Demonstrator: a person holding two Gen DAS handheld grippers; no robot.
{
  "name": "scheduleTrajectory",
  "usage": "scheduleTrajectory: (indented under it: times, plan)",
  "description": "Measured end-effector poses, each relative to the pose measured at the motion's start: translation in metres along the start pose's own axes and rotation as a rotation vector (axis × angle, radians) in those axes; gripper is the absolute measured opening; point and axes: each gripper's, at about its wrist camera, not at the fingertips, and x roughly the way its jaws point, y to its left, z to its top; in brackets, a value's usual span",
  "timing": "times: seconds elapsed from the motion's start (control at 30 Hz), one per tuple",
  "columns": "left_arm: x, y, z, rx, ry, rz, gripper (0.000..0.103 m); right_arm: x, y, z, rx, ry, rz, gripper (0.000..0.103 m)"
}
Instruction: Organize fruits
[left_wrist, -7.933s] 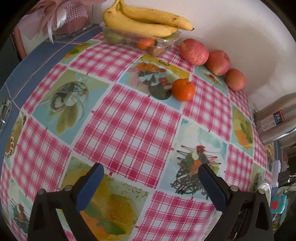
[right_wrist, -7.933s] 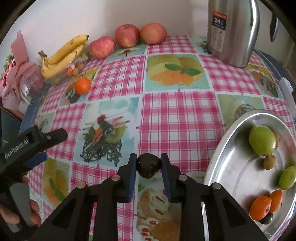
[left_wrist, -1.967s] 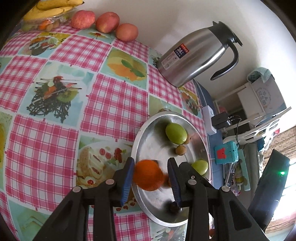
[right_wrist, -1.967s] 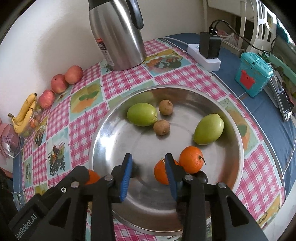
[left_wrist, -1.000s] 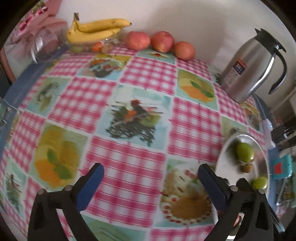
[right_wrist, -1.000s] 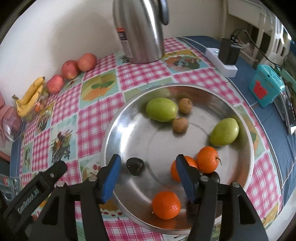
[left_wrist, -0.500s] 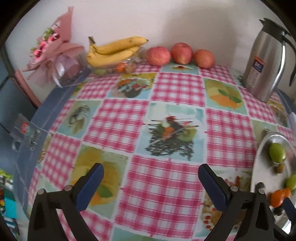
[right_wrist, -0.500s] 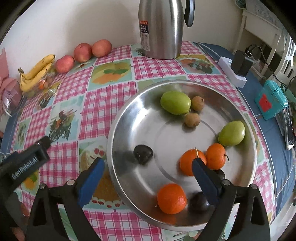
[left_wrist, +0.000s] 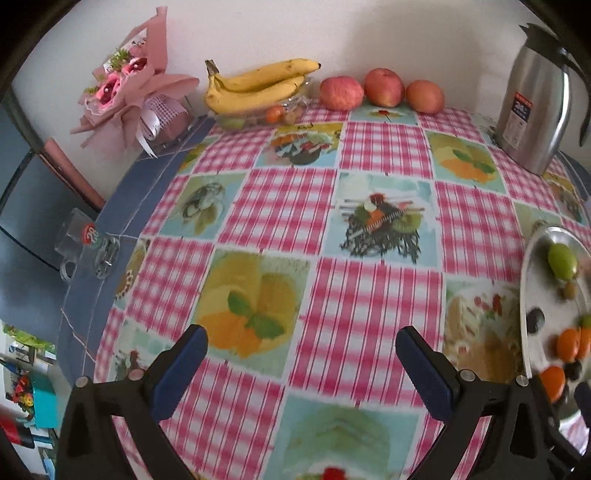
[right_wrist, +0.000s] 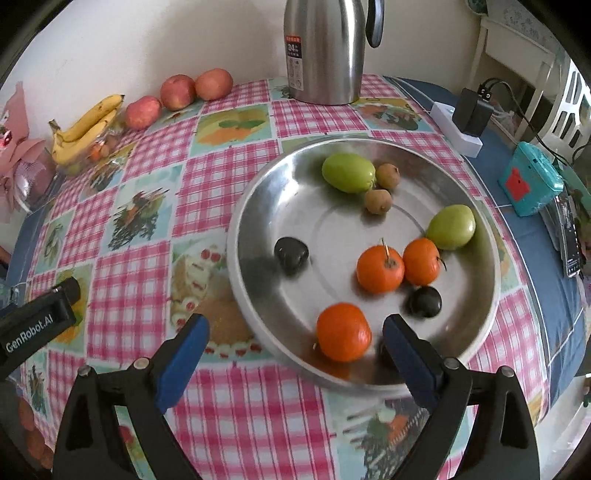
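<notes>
A round steel tray (right_wrist: 258, 206) holds two green fruits (right_wrist: 348, 172), two small brown ones (right_wrist: 378, 201), three oranges (right_wrist: 379, 268) and dark plums (right_wrist: 291, 254). My right gripper (right_wrist: 295, 341) stands open above the tray's near rim, nothing between its fingers; the nearest orange (right_wrist: 343, 331) lies beyond them. My left gripper (left_wrist: 301, 349) is open and empty over the checked tablecloth, with the tray (left_wrist: 526, 295) at its far right. Bananas (left_wrist: 255, 86) on a clear box of small fruit and three apples (left_wrist: 382, 86) line the back wall.
A steel thermos jug (right_wrist: 325, 48) stands behind the tray. A pink bouquet (left_wrist: 129, 92) sits at the back left corner. A power strip (right_wrist: 456, 125), a teal box (right_wrist: 530, 179) and a phone lie right of the tray. The table edge (left_wrist: 85, 258) falls away on the left.
The right gripper's jaws have spread wide and drawn back from the tray, leaving the dark plum lying in it. The left gripper has swung left, away from the tray, toward the table's middle.
</notes>
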Motion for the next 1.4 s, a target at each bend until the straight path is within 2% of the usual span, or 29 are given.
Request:
scheduleTrajectory:
  times: [0.27, 0.53, 0.7, 0.93, 1.2, 1.4]
  plan:
    - [-0.029, 0.013, -0.017, 0.028, -0.009, -0.032, 0.103, -0.029, 0.003, -0.015, -0.015, -0.014, 0.018, 0.095]
    - [-0.045, 0.026, -0.028, -0.001, -0.039, -0.096, 0.103, -0.048, 0.001, -0.021, 0.002, -0.054, 0.016, 0.095]
    - [-0.041, 0.03, -0.032, -0.032, -0.044, -0.143, 0.103, -0.049, -0.004, -0.022, 0.024, -0.062, 0.024, 0.095]
    - [-0.032, 0.029, -0.034, -0.028, -0.049, -0.142, 0.103, -0.042, -0.009, -0.019, 0.051, -0.067, 0.013, 0.095]
    - [-0.012, 0.031, -0.036, -0.035, 0.028, -0.13, 0.103, -0.029, -0.01, -0.016, 0.054, -0.055, 0.004, 0.095]
    - [-0.01, 0.029, -0.038, -0.033, 0.043, -0.147, 0.103, -0.026, -0.007, -0.015, 0.041, -0.056, 0.0, 0.095]
